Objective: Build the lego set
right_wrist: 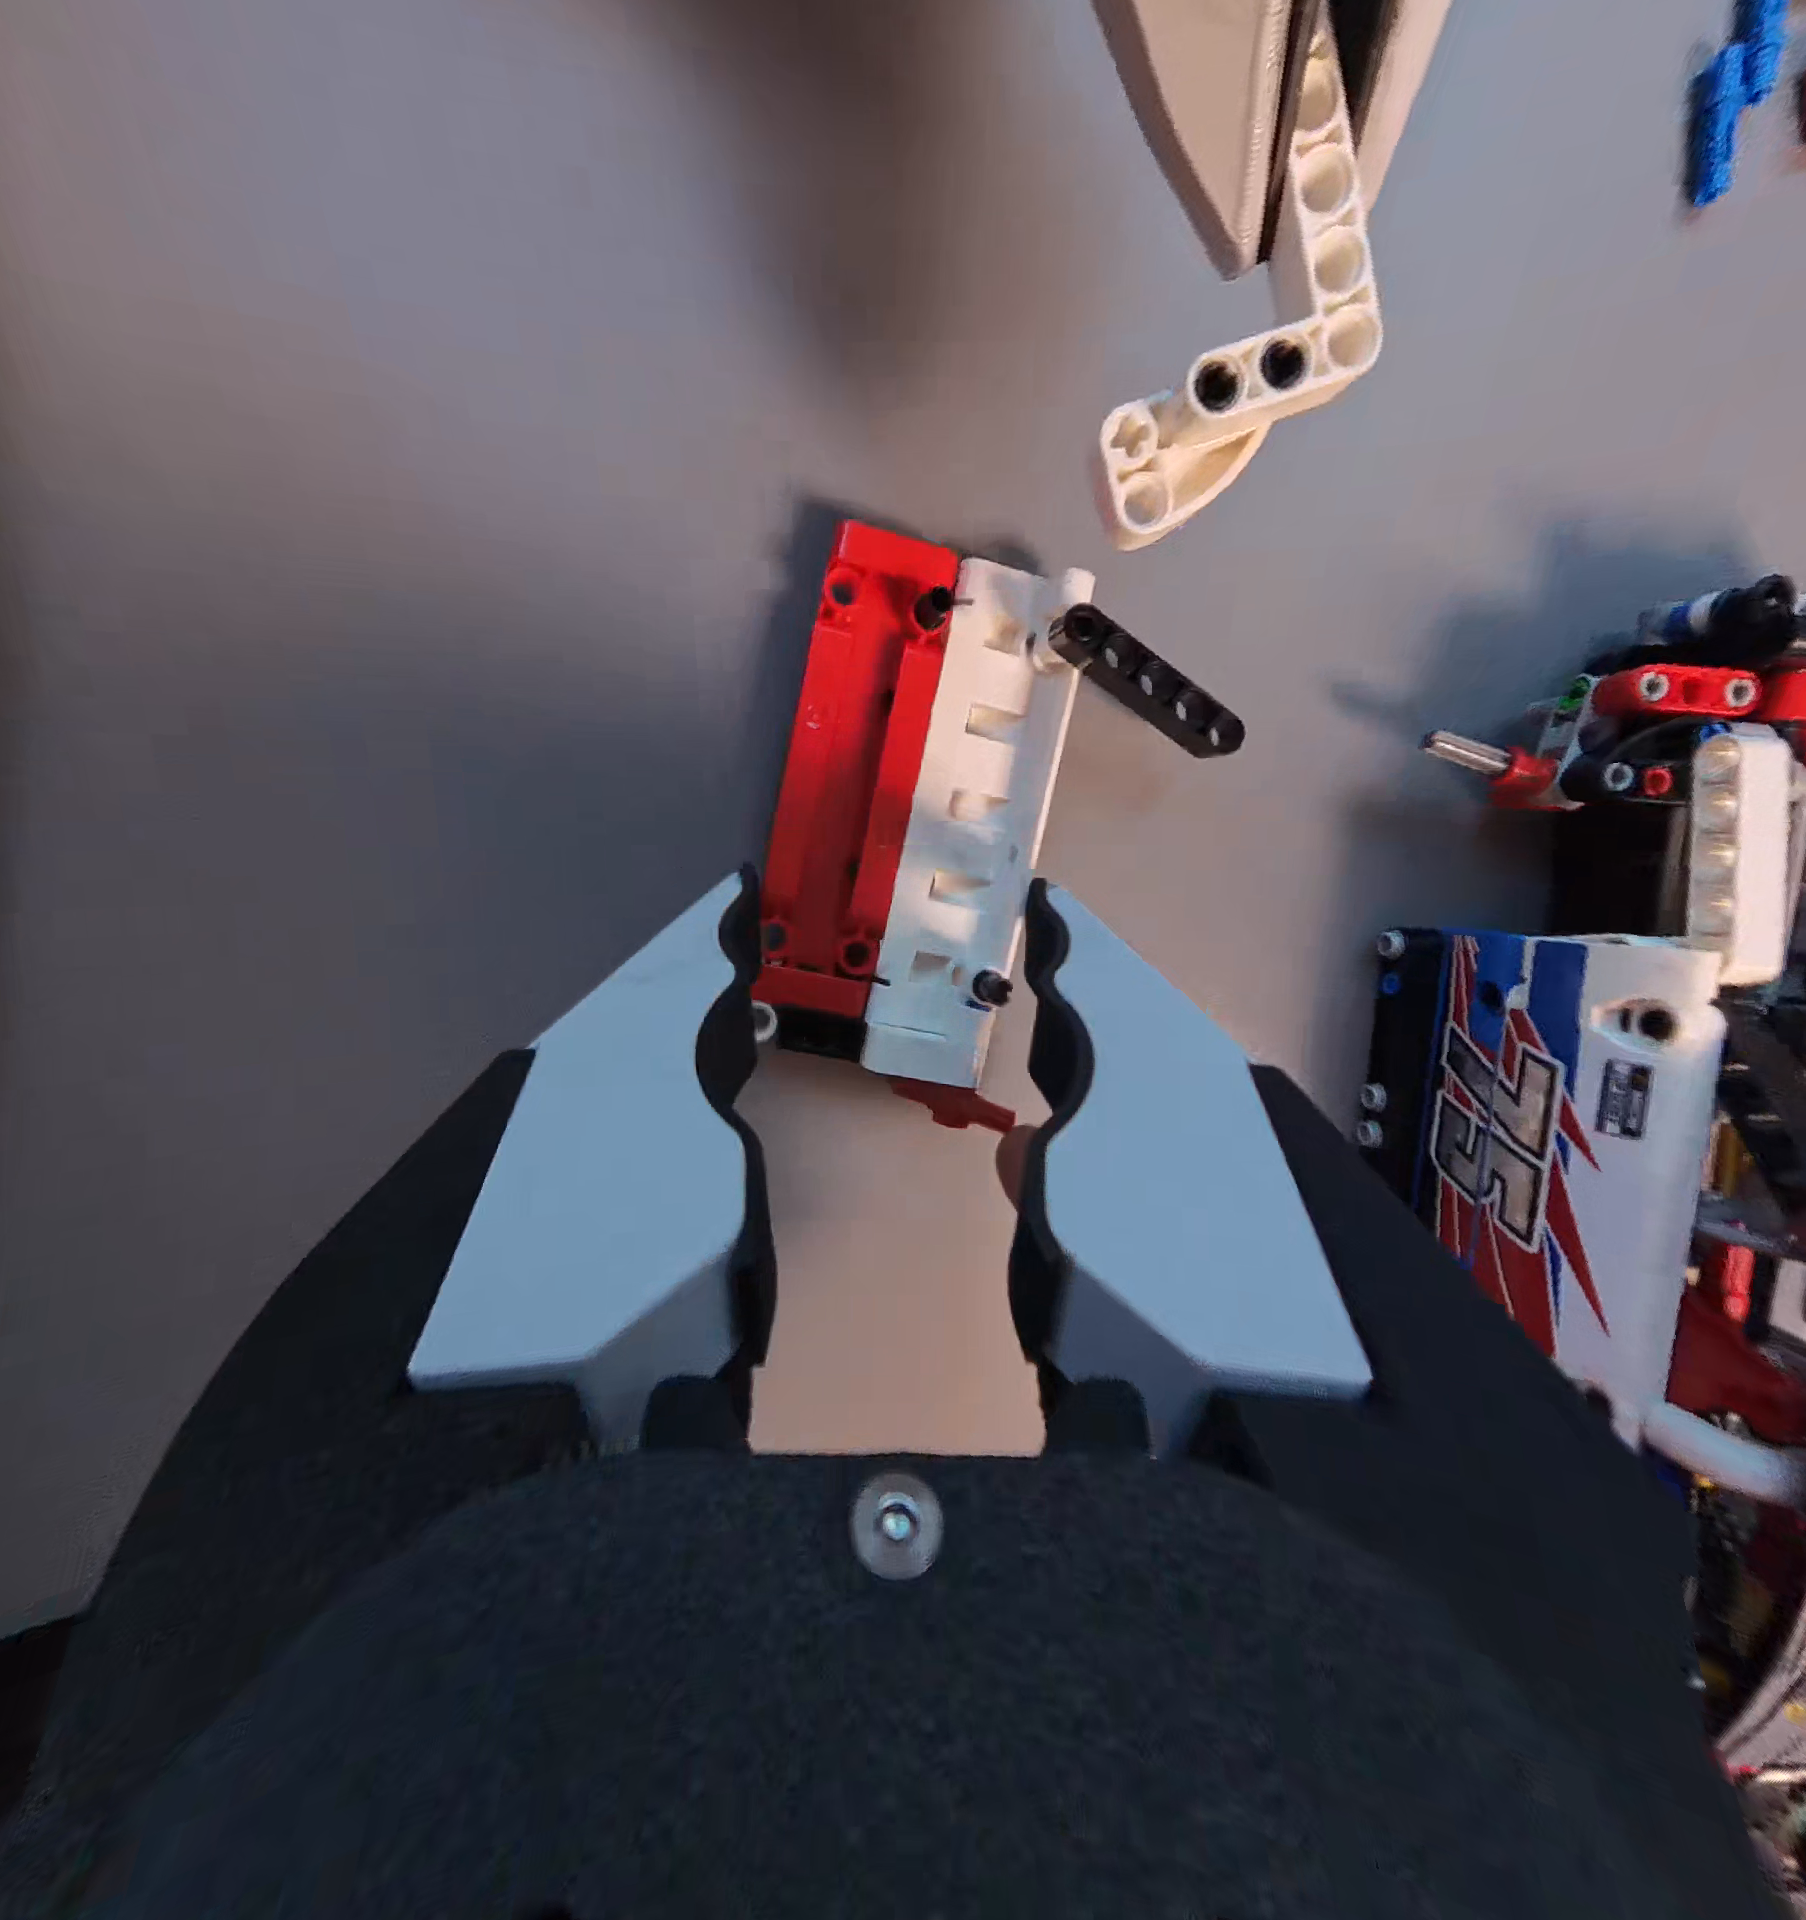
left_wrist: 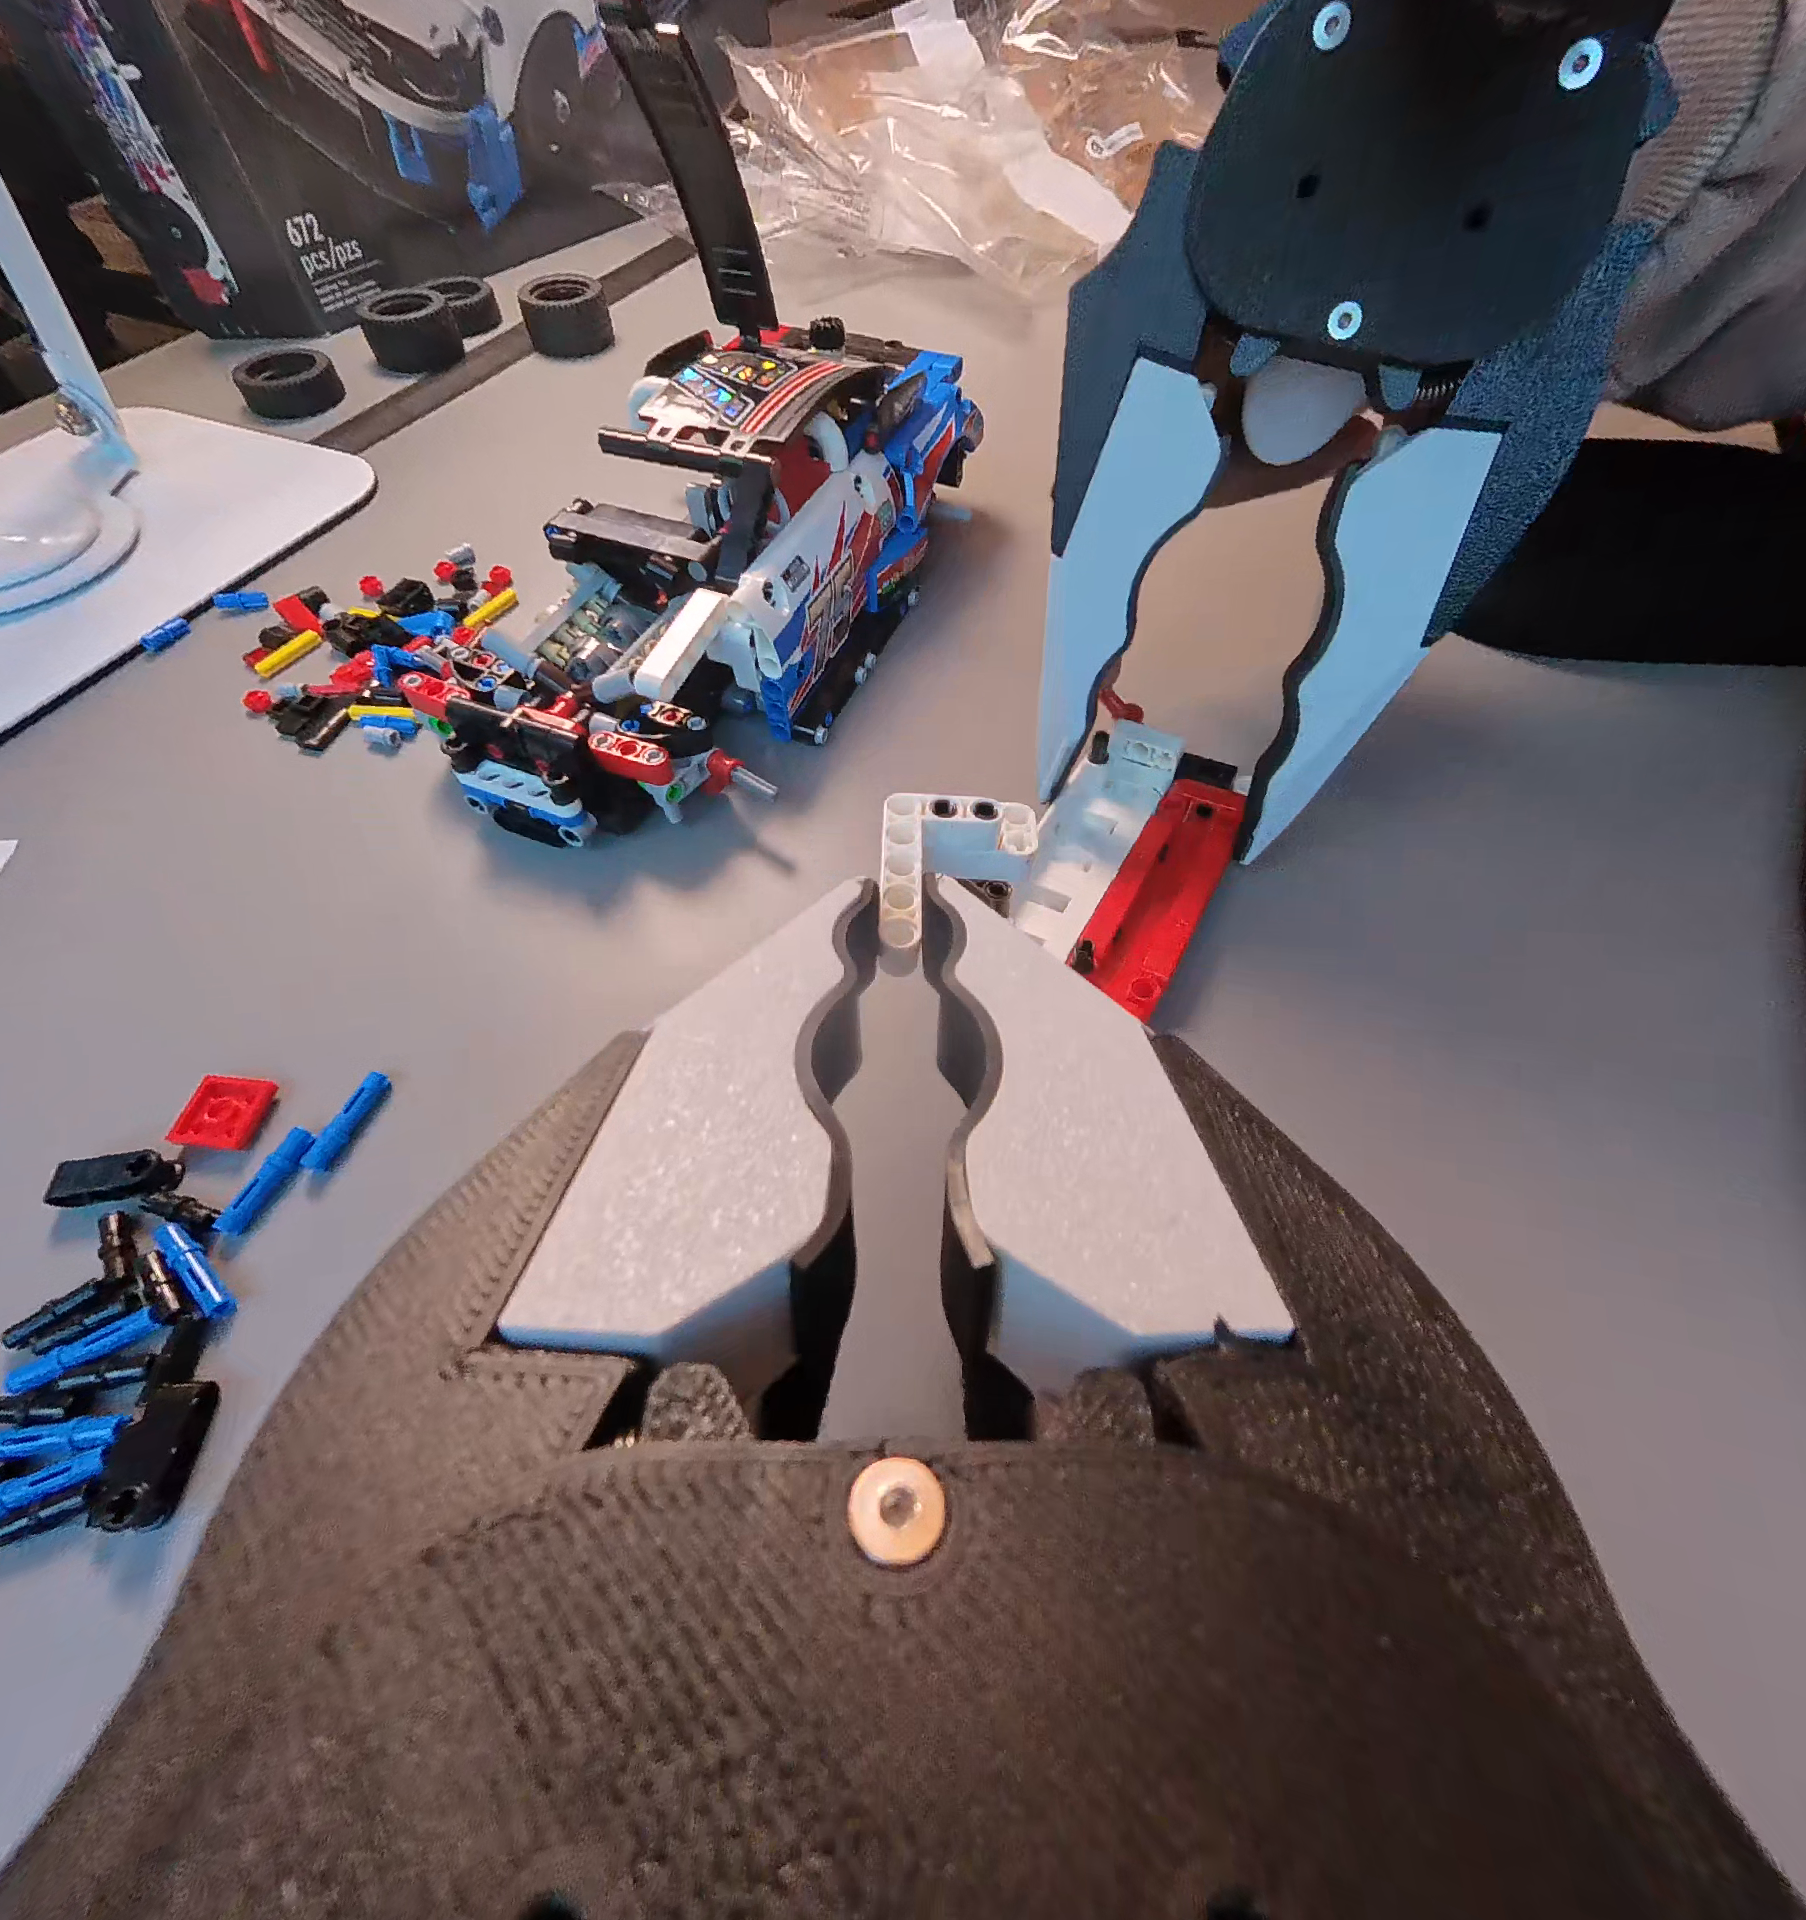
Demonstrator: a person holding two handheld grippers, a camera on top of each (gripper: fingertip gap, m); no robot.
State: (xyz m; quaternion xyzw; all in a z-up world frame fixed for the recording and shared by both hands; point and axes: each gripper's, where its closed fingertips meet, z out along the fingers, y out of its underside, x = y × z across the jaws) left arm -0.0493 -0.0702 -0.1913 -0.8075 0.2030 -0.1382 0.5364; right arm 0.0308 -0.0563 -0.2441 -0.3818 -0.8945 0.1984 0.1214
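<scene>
Left gripper (left_wrist: pixel 901 914): level, clamped on white L-beam (left_wrist: pixel 940 831) | Right gripper (right_wrist: pixel 883 935): pointing steeply down, jaws apart, straddling red-white panel assembly (right_wrist: pixel 909 810) on table (right_wrist: pixel 359 520)

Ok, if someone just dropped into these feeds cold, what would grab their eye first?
Probably the half-built race car, red, white and blue, standing mid-table with loose pieces heaped at its left. Next, the left tool pinching a white angled beam just above the table, close to the red and white panel piece. The right tool comes down open, one finger on either side of that panel's near end.
</scene>
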